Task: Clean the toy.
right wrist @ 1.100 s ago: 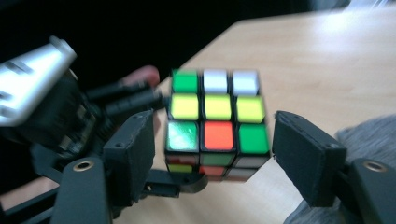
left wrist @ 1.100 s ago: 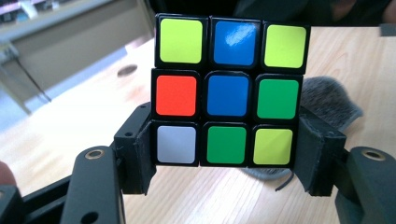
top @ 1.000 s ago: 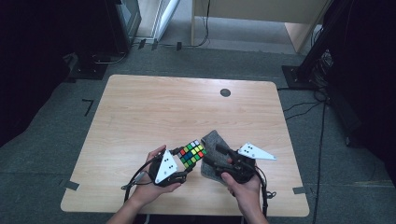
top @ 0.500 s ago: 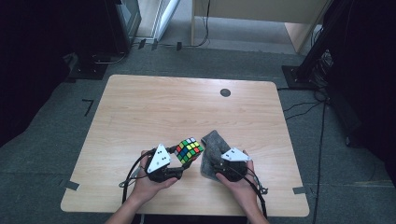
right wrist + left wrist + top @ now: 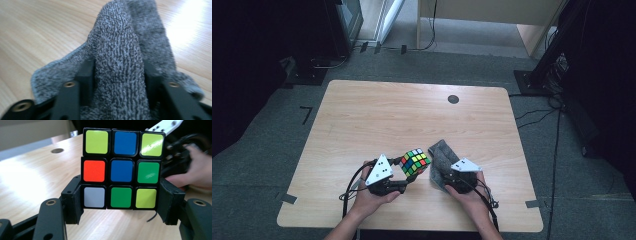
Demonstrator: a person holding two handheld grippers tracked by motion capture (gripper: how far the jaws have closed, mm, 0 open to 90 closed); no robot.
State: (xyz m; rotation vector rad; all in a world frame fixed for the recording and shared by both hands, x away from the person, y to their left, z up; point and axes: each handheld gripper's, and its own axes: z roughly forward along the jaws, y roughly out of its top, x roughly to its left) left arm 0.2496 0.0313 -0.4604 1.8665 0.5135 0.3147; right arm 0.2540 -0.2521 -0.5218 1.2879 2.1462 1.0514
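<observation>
Grey towel (image 5: 442, 159) lies bunched on the light wood table (image 5: 377, 120), lower right of centre in the high view, just right of the puzzle cube (image 5: 415, 161). Right claw (image 5: 447, 181) sits over the near end of the towel, with the person's right hand (image 5: 469, 196) behind it at the bottom of the frame. In the right gripper view a raised fold of towel (image 5: 117, 62) stands between the two black jaws, which have just been closing; both jaws touch the fold's sides, pinching it. Rest of the towel spreads flat on the table to left and right of the jaws; frame is slightly blurred.

Left claw (image 5: 408, 176) is clenched on the puzzle cube, lower centre of the high view, left hand (image 5: 373, 196) behind it, grey three-cornered plate on top. In the left gripper view the cube (image 5: 122, 168) fills the centre, bottom row clamped between the jaws at left and right. Face toward the camera: top row yellow-green, blue, yellow-green; middle row orange, blue, green; bottom row white, green, yellow-green. Cube looks held just above the table, upright, slightly turned in the high view. Right hand (image 5: 192, 176) and part of the other gripper show at the right edge of that view, near the cube.

Small dark round mark (image 5: 453, 99) on the table, upper right part of the top, well apart from both claws. Cables trail from both grippers toward the near edge.
</observation>
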